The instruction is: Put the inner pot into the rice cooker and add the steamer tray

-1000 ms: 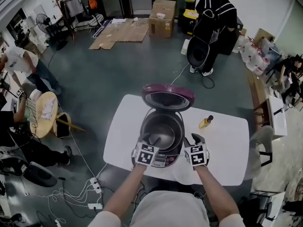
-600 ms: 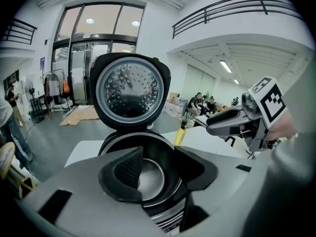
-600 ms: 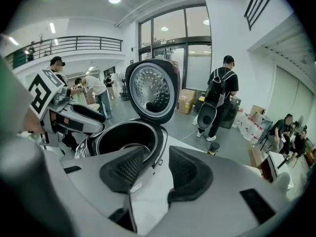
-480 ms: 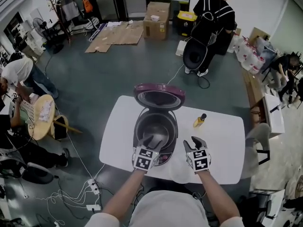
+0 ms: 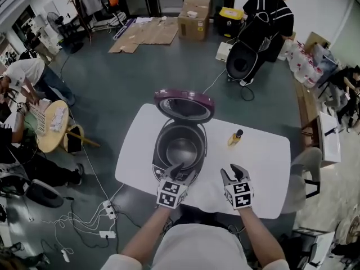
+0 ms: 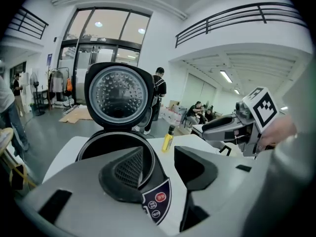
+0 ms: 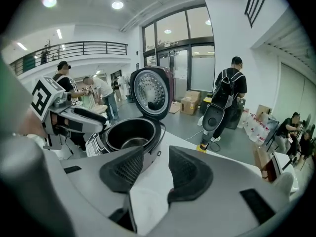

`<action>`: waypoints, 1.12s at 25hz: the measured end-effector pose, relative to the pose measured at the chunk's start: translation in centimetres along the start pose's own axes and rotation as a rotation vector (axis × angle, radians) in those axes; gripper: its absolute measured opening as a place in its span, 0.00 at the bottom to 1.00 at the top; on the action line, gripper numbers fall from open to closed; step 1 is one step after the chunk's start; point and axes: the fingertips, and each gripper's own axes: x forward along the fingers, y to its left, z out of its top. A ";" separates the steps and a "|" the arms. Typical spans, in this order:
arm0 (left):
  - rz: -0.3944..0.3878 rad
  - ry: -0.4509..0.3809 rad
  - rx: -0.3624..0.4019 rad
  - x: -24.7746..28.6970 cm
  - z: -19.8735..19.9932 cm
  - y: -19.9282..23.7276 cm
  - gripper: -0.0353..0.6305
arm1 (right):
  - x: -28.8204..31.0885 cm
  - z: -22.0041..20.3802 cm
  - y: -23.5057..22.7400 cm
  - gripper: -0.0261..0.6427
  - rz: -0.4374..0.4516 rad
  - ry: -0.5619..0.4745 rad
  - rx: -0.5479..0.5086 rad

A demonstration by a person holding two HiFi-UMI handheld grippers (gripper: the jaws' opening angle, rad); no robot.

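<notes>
Table: the white rectangular table (image 5: 264, 156) carries everything.
Cooker: the grey rice cooker with raised maroon lid (image 5: 180, 129) stands left of centre.
Pot: the dark metal inner pot (image 5: 181, 149) appears already seated in the cooker.
Risk: no steamer tray shows. A careless sweep rightward could topple the small yellow bottle (image 5: 234, 138).
Left: the left claw (image 6: 159, 154) is wide apart and empty, by the cooker's near rim.
Right: the right claw (image 7: 156, 154) gapes, holding nothing, over bare table.

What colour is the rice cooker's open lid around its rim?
The lid is dark purple around the rim, clearest in the head view.
</notes>
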 end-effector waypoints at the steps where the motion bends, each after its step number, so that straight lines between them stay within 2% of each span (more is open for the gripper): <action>1: 0.000 -0.001 -0.002 -0.1 -0.3 -0.5 0.37 | -0.2 -0.4 0.0 0.30 0.005 0.002 0.000; 7: -0.013 -0.010 0.006 -0.2 -1.9 -4.1 0.37 | -1.2 -3.2 -0.4 0.30 0.041 0.014 0.011; 10: -0.014 -0.014 0.028 -0.2 -2.7 -5.7 0.37 | -1.4 -4.4 -0.2 0.30 0.060 0.020 -0.002; 14: -0.020 -0.008 0.017 -0.3 -4.2 -7.6 0.37 | -1.9 -5.9 0.1 0.30 0.087 0.033 -0.027; 22: 0.011 0.051 -0.036 0.1 -9.5 -8.2 0.37 | -1.6 -8.6 0.6 0.30 0.124 0.072 -0.043; 28: 0.029 0.119 -0.060 1.4 -13.9 -8.5 0.37 | -0.9 -12.6 0.3 0.29 0.142 0.121 -0.042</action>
